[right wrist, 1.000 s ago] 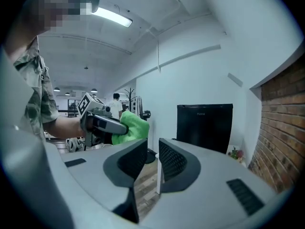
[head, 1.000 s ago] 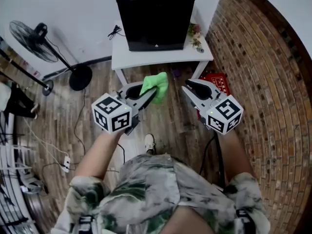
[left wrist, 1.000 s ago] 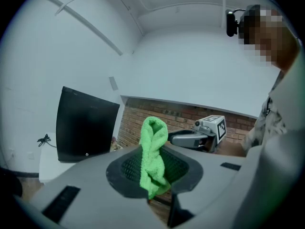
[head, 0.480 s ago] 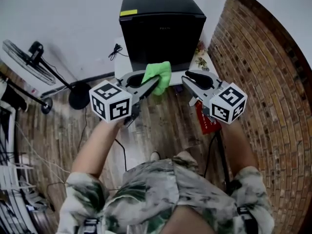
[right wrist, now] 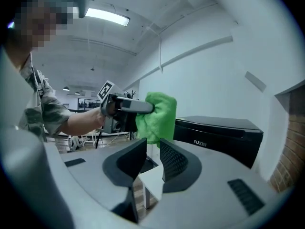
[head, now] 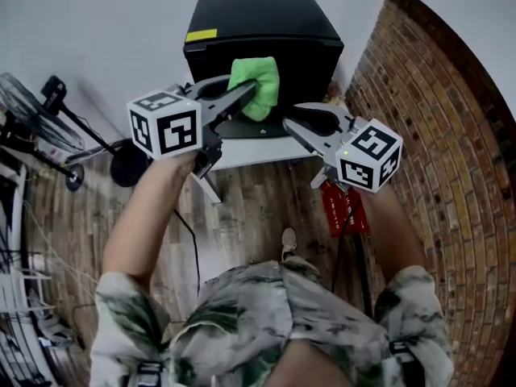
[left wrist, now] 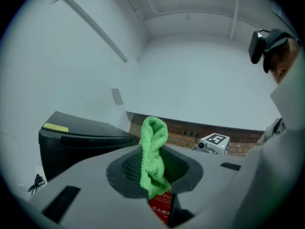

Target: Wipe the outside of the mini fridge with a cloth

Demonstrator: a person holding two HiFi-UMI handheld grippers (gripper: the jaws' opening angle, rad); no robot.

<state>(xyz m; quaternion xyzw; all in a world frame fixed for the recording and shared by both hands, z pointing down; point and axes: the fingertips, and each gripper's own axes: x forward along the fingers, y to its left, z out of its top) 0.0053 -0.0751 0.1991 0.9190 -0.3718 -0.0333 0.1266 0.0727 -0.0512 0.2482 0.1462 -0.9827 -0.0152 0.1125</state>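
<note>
The left gripper's (head: 247,97) jaws clamp the green cloth (head: 258,85) up near the black fridge's (head: 266,24) front, ready to wipe, while the right gripper's (head: 290,124) jaws have just been opening, empty.

Cloth (head: 256,87): green, soft looped pile, matt, bunched in folds between the pads (left wrist: 132,166) of the left tool (head: 248,97).
Left tool: grey moulded plastic, smooth and matt; darker pads with a fine ribbed grid; its cube (head: 165,125) is white with printed black squares, matt.
Mini fridge (head: 266,31): ahead of the tool; black casing, smooth, matt top, faint sheen on the front; a yellow sticker (head: 201,35) on top.
Counter (head: 258,153): below the tool; white, smooth, flat finish.
Floor (head: 250,208): beneath the tool; brown wood planks, visible grain, dull.
Brick wall (head: 435,119): right of the tool; bare, rough, with mortar lines.
White wall (head: 105,39): beyond the tool; smooth, matt.
</note>
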